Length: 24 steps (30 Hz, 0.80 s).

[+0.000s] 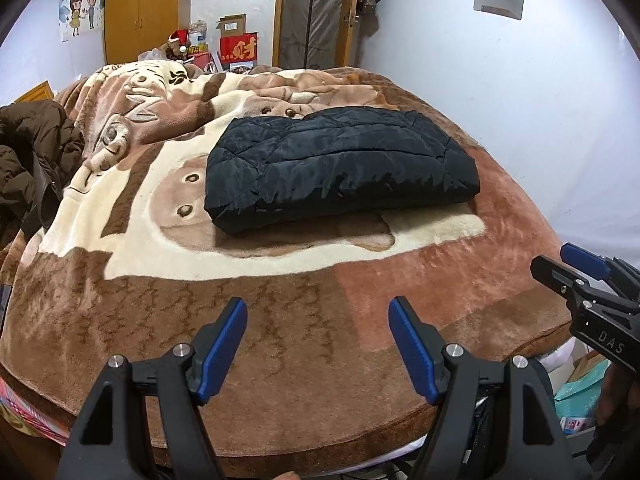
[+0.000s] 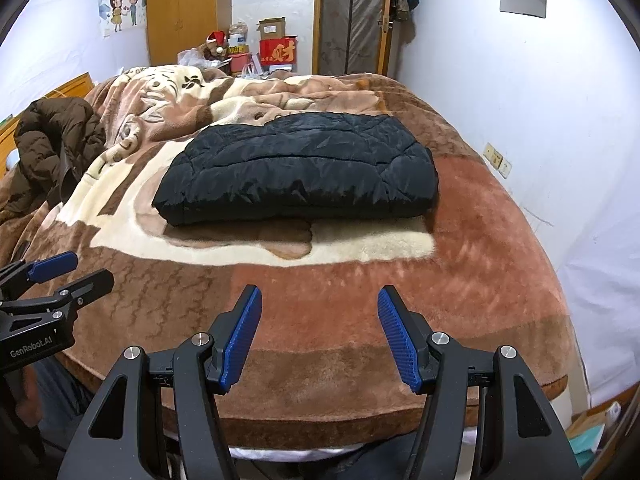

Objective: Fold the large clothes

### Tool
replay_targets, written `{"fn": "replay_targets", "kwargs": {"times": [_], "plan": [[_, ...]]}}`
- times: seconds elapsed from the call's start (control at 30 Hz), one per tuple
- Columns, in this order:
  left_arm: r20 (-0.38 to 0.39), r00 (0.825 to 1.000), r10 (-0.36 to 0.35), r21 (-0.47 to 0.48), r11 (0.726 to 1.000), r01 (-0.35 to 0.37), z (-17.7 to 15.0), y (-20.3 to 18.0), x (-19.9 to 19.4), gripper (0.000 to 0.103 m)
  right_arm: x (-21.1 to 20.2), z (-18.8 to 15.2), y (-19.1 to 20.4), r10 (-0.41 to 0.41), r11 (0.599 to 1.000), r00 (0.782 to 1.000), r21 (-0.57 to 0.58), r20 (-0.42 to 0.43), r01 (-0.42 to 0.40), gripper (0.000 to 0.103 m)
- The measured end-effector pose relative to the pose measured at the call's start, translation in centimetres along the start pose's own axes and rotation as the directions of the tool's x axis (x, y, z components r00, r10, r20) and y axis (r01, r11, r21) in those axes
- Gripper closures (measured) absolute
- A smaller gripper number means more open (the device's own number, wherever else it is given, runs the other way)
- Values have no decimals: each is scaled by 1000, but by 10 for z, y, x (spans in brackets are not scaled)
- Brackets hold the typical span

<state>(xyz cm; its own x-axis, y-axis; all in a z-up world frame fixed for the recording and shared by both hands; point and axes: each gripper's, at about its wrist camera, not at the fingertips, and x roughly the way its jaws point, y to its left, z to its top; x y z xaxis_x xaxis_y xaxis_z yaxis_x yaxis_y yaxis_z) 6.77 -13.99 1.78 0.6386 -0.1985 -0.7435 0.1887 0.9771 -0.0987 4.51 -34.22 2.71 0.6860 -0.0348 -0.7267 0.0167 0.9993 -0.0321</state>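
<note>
A black quilted jacket [image 1: 340, 164] lies folded into a thick rectangle on the bed's brown and cream blanket [image 1: 280, 340]; it also shows in the right wrist view [image 2: 296, 168]. My left gripper [image 1: 318, 320] is open and empty above the near edge of the bed, well short of the jacket. My right gripper [image 2: 320, 312] is open and empty too, beside the left one. The right gripper shows at the right edge of the left wrist view [image 1: 568, 270], the left gripper at the left edge of the right wrist view [image 2: 76, 270].
A crumpled brown padded coat [image 2: 52, 148] lies at the bed's left side. A white wall [image 2: 540, 120] runs along the right of the bed. Boxes [image 2: 278, 50] and a wardrobe [image 2: 180, 12] stand beyond the far end. Items lie on the floor at the near right [image 1: 580, 396].
</note>
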Motion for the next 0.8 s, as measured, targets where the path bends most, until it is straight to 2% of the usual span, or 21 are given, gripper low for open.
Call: {"fn": "replay_targets", "kwargs": {"times": [0.8], "plan": [[-6,1000,11,6,1000,-11,-1,-6,2,28,7,-3,-8,1,1000,1000,-8,-11,-1,42]]}}
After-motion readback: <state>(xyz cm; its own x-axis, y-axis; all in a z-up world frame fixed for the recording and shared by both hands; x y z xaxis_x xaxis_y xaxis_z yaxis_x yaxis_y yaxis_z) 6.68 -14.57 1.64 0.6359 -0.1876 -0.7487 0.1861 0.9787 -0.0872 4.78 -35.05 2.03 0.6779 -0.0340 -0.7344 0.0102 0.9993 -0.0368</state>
